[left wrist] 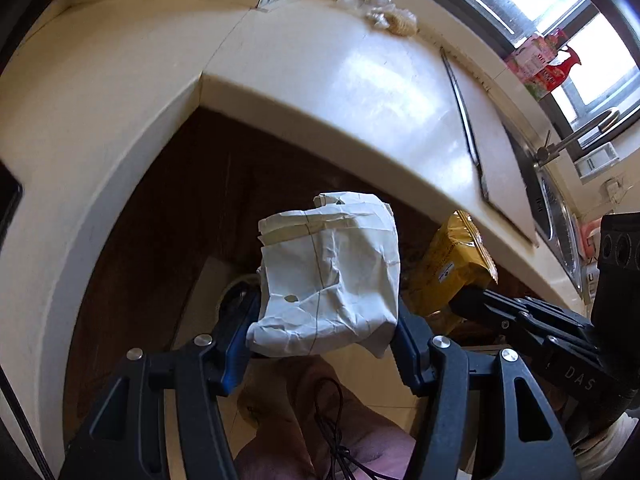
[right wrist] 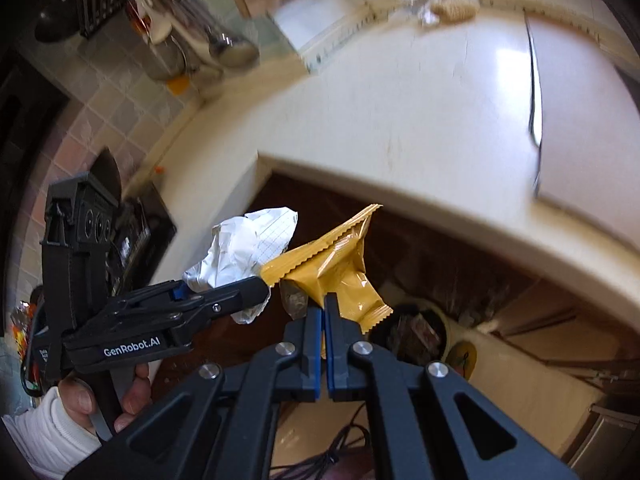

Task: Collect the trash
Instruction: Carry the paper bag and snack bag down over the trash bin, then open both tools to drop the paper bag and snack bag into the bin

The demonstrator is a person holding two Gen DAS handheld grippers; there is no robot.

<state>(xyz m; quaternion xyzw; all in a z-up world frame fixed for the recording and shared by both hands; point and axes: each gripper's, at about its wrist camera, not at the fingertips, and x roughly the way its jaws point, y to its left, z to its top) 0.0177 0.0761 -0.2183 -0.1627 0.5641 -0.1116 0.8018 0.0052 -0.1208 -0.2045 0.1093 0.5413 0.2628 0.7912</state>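
Observation:
My left gripper is shut on a crumpled white paper bag, its pads pressing both sides, over the floor in front of the counter. In the right wrist view the same gripper shows at left with the white paper. My right gripper is shut on a yellow snack wrapper, pinched at its lower edge. In the left wrist view that right gripper holds the yellow wrapper just right of the paper bag. A cream trash bin with dark contents stands on the floor below and right of the wrapper.
A cream L-shaped countertop wraps around above dark wood cabinet fronts. A sink with a faucet lies at right under a window. Crumpled plastic sits at the counter's back edge. A person's hand grips the left tool. A black cable lies on the floor.

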